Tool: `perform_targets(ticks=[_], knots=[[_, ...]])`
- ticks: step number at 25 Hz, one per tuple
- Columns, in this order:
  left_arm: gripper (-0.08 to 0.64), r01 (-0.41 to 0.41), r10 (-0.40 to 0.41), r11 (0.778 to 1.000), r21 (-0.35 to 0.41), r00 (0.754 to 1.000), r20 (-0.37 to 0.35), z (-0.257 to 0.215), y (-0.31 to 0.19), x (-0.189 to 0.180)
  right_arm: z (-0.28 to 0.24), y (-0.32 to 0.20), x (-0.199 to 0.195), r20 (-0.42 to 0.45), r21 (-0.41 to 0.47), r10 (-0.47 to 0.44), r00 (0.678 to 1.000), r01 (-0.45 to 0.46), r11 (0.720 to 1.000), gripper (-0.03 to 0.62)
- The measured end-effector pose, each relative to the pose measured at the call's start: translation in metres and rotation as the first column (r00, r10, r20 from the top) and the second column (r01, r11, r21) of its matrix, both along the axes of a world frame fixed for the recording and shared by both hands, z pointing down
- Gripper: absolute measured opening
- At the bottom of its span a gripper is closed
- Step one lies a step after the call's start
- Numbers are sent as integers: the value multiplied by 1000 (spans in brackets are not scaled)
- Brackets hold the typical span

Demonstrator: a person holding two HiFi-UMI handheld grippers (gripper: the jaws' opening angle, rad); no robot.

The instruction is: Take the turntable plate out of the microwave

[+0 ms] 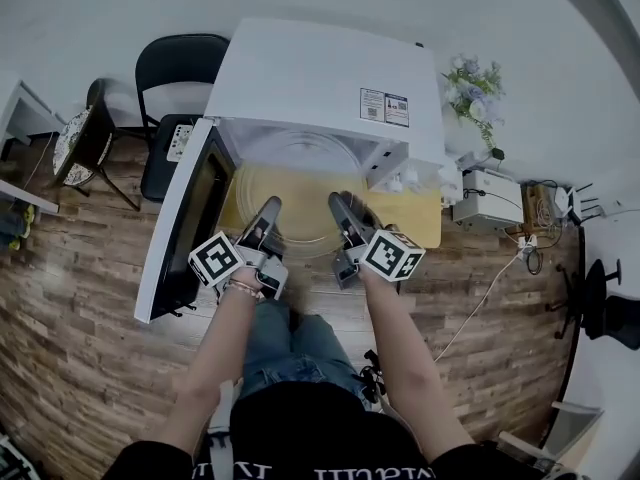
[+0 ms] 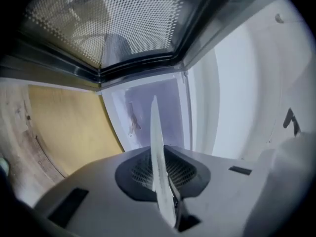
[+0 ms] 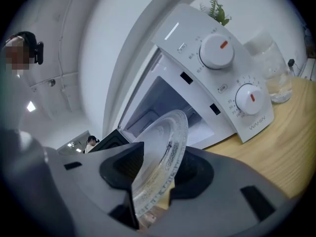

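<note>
The clear glass turntable plate (image 1: 305,193) hangs flat just in front of the open white microwave (image 1: 320,78), over the yellow table (image 1: 425,218). My left gripper (image 1: 268,210) is shut on the plate's near left rim, and my right gripper (image 1: 340,208) grips the near right rim. In the left gripper view the plate (image 2: 154,127) stands edge-on between the jaws of the left gripper (image 2: 160,177), pinched tight. In the right gripper view the plate (image 3: 165,142) tilts across the right gripper (image 3: 158,179), its rim clamped between the pads.
The microwave door (image 1: 185,218) swings out wide to the left. Control knobs (image 3: 217,51) sit on the microwave's right panel, and a glass jar (image 3: 271,73) stands beside it. A black chair (image 1: 175,78) is at the back left, flowers (image 1: 475,88) and cables (image 1: 520,238) at the right.
</note>
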State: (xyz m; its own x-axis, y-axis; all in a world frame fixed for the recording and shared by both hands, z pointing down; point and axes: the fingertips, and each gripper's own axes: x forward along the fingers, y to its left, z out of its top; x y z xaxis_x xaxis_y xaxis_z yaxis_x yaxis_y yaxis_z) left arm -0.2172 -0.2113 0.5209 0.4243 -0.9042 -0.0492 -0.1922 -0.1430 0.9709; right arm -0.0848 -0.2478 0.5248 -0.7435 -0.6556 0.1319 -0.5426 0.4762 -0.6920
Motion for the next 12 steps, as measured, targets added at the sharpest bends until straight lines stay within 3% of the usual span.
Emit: perform_targets(ticks=[6,9,12], knots=[[44,63,-72,996,70,987,141,-22,34,14,-25,39,16,-32,65,-57,998,59,996,175],[54,62,-90,988,142,977,195,-41,47,25,-39,53,25,-30,92,-63,998,66,994,175],[64,54,-94,986,157,960,263,-50,57,30,-53,65,31,-31,113,-69,997,72,991,175]])
